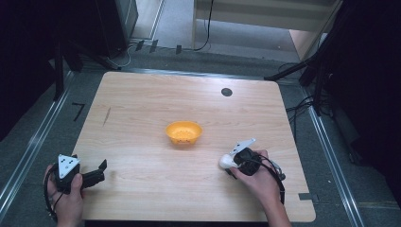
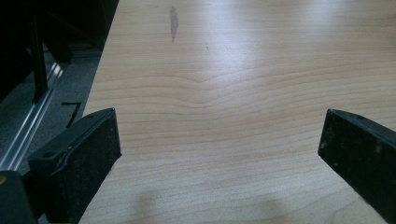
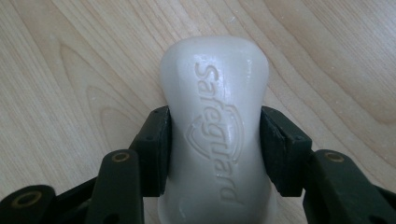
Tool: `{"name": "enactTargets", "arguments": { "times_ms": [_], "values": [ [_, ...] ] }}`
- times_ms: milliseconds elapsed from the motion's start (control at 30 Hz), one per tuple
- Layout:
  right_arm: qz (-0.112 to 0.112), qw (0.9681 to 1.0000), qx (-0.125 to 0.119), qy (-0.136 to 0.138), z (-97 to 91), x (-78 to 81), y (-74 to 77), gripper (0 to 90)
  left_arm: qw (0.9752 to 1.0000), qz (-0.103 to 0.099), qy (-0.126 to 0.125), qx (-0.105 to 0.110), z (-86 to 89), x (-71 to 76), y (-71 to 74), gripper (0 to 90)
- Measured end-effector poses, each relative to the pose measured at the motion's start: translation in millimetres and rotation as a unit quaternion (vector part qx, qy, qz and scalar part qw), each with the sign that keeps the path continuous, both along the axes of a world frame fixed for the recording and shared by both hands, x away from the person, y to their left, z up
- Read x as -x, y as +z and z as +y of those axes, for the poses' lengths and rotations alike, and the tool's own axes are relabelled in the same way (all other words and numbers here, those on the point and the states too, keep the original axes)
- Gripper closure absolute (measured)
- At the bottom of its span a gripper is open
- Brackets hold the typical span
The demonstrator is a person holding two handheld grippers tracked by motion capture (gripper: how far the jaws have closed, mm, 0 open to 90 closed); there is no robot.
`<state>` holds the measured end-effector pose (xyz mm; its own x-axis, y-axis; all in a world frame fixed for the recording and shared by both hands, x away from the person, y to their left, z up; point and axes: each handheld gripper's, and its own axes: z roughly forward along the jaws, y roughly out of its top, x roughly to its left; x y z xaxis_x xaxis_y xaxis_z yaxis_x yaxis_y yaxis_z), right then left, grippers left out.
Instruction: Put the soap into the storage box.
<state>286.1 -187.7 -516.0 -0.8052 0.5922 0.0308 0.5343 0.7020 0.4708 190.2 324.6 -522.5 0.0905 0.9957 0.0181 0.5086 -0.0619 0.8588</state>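
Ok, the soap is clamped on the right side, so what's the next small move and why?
Probably lift the soap bar slightly and carry it toward the orange bowl. The right hand-held gripper grips its sides, the bowl looks empty, and the left hand-held gripper sits open and idle.

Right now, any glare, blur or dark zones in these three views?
High view: even light on the table, surroundings at both sides nearly black, orange bowl sharp. Left gripper view: broad sheen across the far wood, open jaws soft at the edges. Right gripper view: white soap bar crisp, embossed lettering readable, no blown highlights, pads pressed on it.
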Motion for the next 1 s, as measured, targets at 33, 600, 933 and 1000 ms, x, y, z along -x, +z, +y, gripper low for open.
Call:
{"name": "enactTargets", "arguments": {
  "times_ms": [33,600,933,1000],
  "values": [
    [0.002,1.0000,-0.001,-0.001,0.1,0.0,0.2,49.7,1.0000,0.000,0.000,0.000,0.0,-0.1,0.0,0.0],
    [-0.011,0.9997,-0.013,0.018,-3.3,0.0,2.2,50.3,1.0000,0.003,-0.001,0.000,-0.3,-0.6,0.0,0.0],
    [-0.026,0.9989,-0.019,0.034,-1.7,-0.7,15.3,50.3,1.0000,0.003,0.003,-0.002,-0.6,-0.2,0.0,3.1],
    [-0.030,0.9987,-0.023,0.034,-1.2,-1.2,17.9,50.4,1.0000,0.003,0.003,-0.001,-0.6,-0.4,-0.1,3.1]
  ]
}}
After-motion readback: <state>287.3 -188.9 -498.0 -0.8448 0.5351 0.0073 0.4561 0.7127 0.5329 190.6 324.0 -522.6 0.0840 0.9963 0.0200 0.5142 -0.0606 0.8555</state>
